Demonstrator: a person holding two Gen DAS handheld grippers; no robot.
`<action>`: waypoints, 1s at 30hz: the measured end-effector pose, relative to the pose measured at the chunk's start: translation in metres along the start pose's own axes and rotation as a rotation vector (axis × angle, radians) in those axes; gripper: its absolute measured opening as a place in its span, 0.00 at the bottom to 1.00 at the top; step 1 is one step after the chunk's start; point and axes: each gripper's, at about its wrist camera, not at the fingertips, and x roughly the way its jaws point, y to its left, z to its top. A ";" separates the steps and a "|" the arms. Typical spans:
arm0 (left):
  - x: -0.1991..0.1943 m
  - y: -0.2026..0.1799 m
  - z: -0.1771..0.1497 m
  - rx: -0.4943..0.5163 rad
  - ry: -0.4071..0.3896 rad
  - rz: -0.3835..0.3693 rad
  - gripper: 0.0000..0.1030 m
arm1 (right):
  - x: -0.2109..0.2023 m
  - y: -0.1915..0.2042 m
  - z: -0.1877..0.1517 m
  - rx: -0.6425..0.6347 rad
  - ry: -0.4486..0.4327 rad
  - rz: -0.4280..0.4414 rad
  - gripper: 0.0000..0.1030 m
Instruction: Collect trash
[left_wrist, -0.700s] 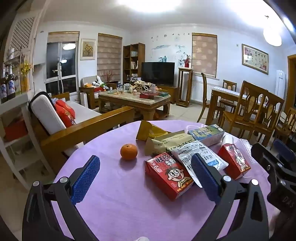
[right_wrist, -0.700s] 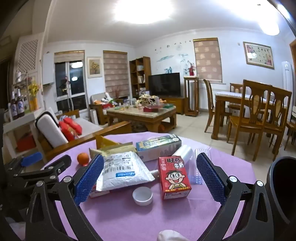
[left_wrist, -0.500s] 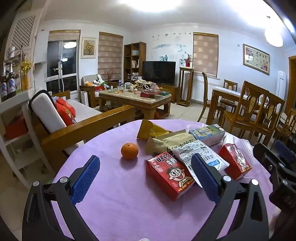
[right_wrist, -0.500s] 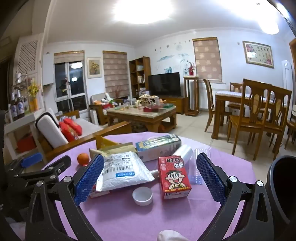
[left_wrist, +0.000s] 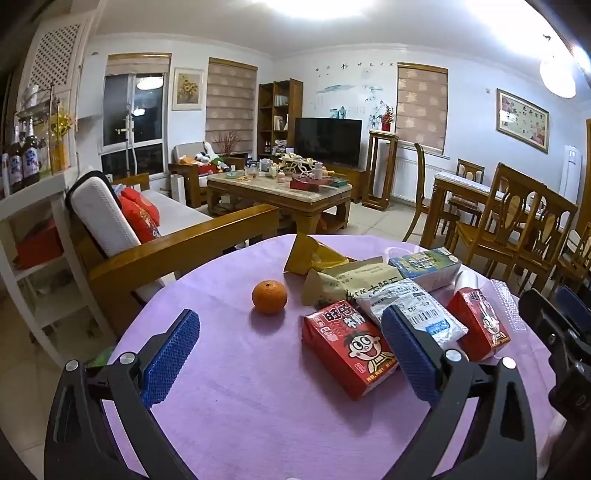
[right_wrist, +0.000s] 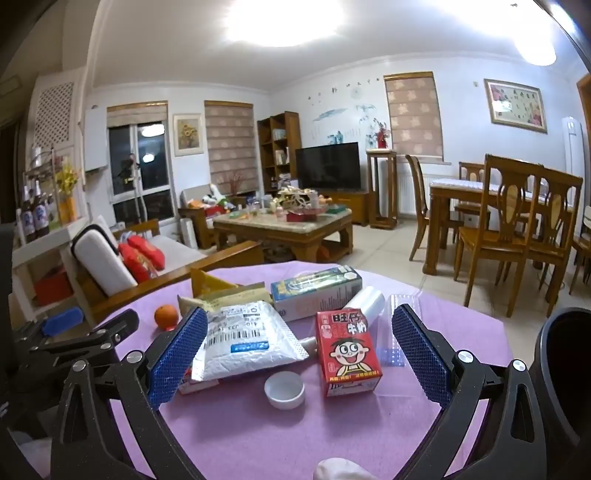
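Note:
A round table with a purple cloth (left_wrist: 240, 406) holds a pile of trash. In the left wrist view: two red milk cartons (left_wrist: 347, 350) (left_wrist: 480, 325), a white mailer bag (left_wrist: 410, 306), a tan bag (left_wrist: 351, 280), a yellow wrapper (left_wrist: 310, 254), a blue-green box (left_wrist: 424, 266) and an orange (left_wrist: 269, 296). My left gripper (left_wrist: 291, 358) is open and empty, just short of the near carton. My right gripper (right_wrist: 299, 350) is open and empty, facing the mailer (right_wrist: 247, 339), an upright carton (right_wrist: 347, 354) and a white cap (right_wrist: 284, 389).
A dark bin (right_wrist: 561, 373) stands at the right edge of the right wrist view. A clear plastic tray (right_wrist: 395, 325) and a white roll (right_wrist: 364, 301) lie behind the carton. A wooden sofa (left_wrist: 177, 251) is beyond the table on the left, dining chairs (left_wrist: 509, 225) on the right.
Both grippers stay open and almost still. The left view has shifted very slightly; nothing on the table has moved.

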 end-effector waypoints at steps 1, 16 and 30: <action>0.001 0.000 0.000 -0.002 0.002 -0.002 0.95 | 0.000 0.000 0.000 -0.001 0.000 0.001 0.96; 0.003 -0.001 -0.001 0.005 -0.004 -0.017 0.95 | 0.000 0.001 0.000 0.009 0.005 0.001 0.96; 0.002 0.000 0.000 0.004 -0.004 -0.016 0.95 | 0.001 -0.001 0.000 0.012 0.008 0.003 0.96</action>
